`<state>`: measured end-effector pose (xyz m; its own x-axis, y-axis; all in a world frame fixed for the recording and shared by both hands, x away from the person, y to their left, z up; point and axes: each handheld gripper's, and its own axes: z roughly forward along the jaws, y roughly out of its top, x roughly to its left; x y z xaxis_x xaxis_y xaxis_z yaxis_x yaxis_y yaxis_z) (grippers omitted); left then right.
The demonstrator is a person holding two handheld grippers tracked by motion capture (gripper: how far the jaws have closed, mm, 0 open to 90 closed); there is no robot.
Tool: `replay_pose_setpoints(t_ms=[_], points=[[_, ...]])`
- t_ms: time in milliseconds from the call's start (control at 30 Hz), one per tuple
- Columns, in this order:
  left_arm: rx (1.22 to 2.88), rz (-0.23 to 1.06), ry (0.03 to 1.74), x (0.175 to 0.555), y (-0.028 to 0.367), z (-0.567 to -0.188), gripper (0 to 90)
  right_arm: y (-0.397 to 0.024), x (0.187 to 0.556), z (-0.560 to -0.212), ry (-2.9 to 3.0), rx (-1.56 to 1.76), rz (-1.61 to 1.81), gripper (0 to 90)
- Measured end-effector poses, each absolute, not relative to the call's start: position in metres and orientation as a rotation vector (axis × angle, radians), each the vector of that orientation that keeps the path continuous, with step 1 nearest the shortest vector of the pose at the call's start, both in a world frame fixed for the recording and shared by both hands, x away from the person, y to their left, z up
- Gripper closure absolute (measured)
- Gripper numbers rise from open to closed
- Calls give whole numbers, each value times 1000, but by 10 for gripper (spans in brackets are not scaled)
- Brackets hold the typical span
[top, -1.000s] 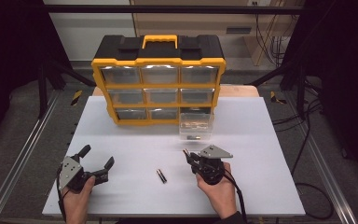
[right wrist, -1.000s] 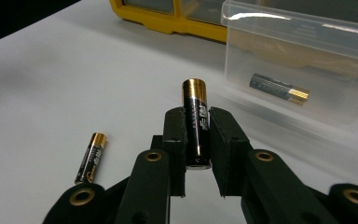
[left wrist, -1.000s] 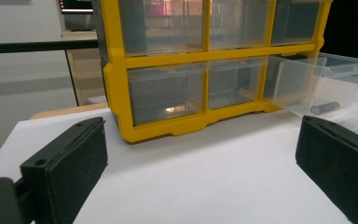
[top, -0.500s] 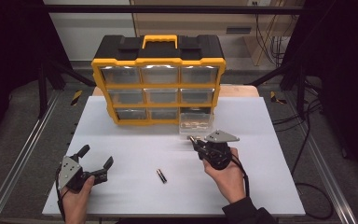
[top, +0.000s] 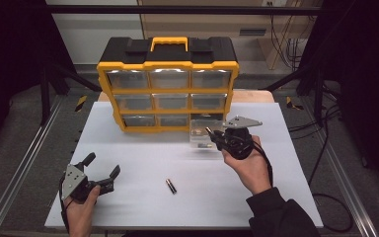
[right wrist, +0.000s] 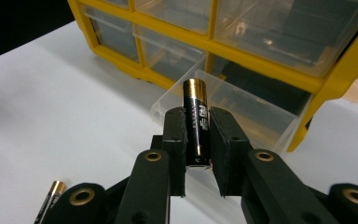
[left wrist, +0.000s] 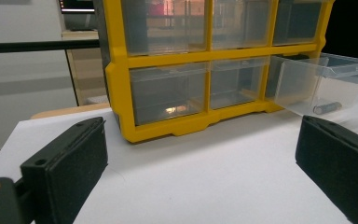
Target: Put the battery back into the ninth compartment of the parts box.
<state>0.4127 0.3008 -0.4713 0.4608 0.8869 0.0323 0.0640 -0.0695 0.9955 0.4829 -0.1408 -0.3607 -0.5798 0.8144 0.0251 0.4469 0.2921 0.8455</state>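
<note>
Raised toward the drawer (top: 203, 138), right hand-held gripper (right wrist: 197, 135) clamps one battery (right wrist: 196, 122); another battery (top: 170, 185) lies loose.

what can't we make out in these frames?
- Held battery: its lower end sits between the right gripper pads; label too blurred to read in the right gripper view.
- Open drawer: in the high view the right gripper covers part of it; contents too small to tell there.
- Closed drawers: glare and cloudy plastic hide what they hold.
- Spare battery: cut off by the bottom edge.

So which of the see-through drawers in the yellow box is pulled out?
The clear plastic drawer at the bottom right of the yellow and black organiser box. It sticks out onto the white table; all the other drawers are pushed in.
</note>
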Motion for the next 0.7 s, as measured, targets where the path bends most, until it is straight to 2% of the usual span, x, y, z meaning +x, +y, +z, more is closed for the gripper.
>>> replay_pose_setpoints(t_ms=[700], points=[[1497, 843, 874, 414, 300, -471, 20, -140, 515, -346, 2192, 1138, 1155, 766]])
